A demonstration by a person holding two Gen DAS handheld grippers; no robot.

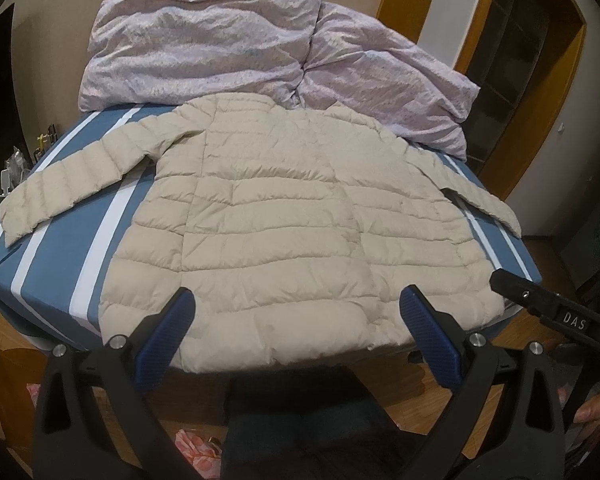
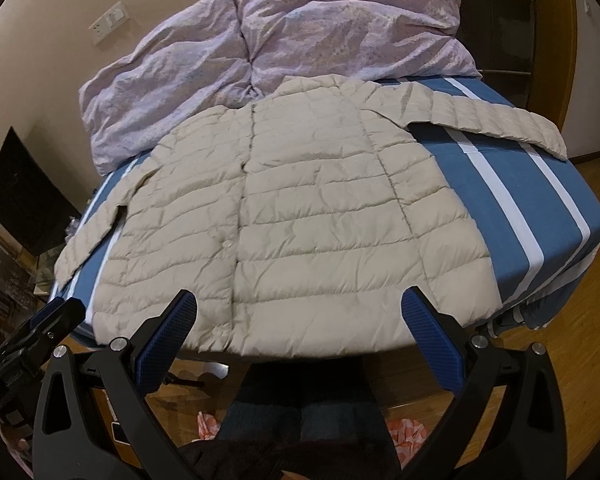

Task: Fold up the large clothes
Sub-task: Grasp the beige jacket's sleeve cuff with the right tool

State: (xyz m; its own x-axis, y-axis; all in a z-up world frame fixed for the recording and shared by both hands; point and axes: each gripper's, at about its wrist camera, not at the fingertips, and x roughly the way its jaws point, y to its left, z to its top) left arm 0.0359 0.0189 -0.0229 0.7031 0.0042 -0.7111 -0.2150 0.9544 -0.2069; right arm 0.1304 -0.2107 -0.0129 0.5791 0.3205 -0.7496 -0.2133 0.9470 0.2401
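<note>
Both hand-held grippers, left [image 1: 296,312] and right [image 2: 298,314], hover spread before the flat jacket [image 1: 276,224].

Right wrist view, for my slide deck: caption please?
Open right gripper hovers at the hem of a beige puffer jacket spread flat on a blue striped bed.

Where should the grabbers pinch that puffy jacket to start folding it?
Probably the sleeves. The jacket lies flat on the bed, sleeves spread sideways. The left gripper could take the left sleeve near its cuff from the outer side, and the right gripper the right sleeve, then carry each across the body.
</note>
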